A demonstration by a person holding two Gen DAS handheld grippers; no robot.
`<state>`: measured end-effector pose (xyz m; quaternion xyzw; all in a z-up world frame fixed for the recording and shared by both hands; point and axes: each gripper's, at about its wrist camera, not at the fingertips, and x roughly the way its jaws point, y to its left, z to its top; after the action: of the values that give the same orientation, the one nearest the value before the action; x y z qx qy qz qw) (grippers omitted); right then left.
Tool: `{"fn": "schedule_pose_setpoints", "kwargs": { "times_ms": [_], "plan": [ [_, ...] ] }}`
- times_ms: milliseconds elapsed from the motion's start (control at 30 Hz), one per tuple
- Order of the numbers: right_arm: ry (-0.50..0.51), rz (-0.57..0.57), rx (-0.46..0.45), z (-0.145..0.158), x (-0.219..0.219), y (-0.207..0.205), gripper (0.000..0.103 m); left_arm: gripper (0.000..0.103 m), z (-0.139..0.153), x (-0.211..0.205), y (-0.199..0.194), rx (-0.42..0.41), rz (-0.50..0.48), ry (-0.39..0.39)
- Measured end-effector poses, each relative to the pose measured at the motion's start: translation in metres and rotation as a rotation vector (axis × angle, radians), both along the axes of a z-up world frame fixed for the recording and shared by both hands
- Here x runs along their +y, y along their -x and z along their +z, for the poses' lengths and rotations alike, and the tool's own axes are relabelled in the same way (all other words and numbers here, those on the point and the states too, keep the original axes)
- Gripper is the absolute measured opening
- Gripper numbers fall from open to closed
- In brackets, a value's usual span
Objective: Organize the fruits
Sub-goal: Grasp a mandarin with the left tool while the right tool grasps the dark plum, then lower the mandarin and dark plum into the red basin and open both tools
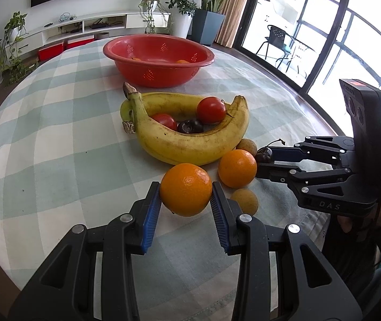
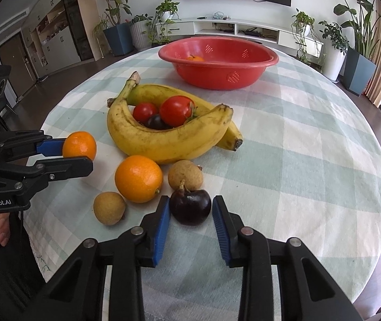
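Fruits lie in a heap on the checked worktop (image 1: 56,123), near the red bowl (image 1: 158,58) at its far side, which already has oranges inside. The left claw (image 1: 185,190) is clamped on an orange (image 1: 185,188) at the near edge of the heap. The right claw (image 2: 191,208) has its blue pads either side of a dark plum (image 2: 190,206), the left pad touching it, the right with a thin gap. Two bananas (image 2: 163,139) cradle two tomatoes (image 2: 177,111). A second orange (image 2: 138,178) and two brown longans (image 2: 109,208) lie between the claws.
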<state>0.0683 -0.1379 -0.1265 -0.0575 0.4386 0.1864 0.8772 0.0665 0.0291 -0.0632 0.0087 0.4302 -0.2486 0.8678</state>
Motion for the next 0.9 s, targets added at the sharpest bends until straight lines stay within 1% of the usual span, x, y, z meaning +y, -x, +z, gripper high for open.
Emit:
{"fn": "schedule_pose_setpoints", "kwargs": {
  "times_ms": [200, 400, 533, 700, 800, 900],
  "plan": [
    [-0.008, -0.008, 0.000, 0.001, -0.002, 0.002, 0.032, 0.035, 0.000, 0.000, 0.000, 0.001, 0.000, 0.001],
    [-0.039, -0.021, 0.000, 0.006, -0.008, 0.007, 0.032, 0.035, 0.000, 0.000, 0.000, 0.000, -0.001, 0.001],
    [-0.067, -0.035, -0.009, 0.014, -0.016, 0.010, 0.032, 0.035, 0.003, 0.003, 0.000, 0.001, 0.006, 0.027],
    [-0.099, -0.063, -0.036, 0.032, -0.032, 0.005, 0.032, 0.035, 0.013, 0.014, -0.005, 0.007, 0.024, 0.095],
    [-0.115, -0.086, -0.056, 0.043, -0.045, -0.001, 0.032, 0.035, 0.022, 0.017, -0.011, -0.011, 0.028, 0.083],
    [-0.120, -0.103, -0.075, 0.054, -0.056, -0.010, 0.032, 0.035, 0.037, 0.019, -0.022, -0.040, 0.028, 0.066]
  ]
}}
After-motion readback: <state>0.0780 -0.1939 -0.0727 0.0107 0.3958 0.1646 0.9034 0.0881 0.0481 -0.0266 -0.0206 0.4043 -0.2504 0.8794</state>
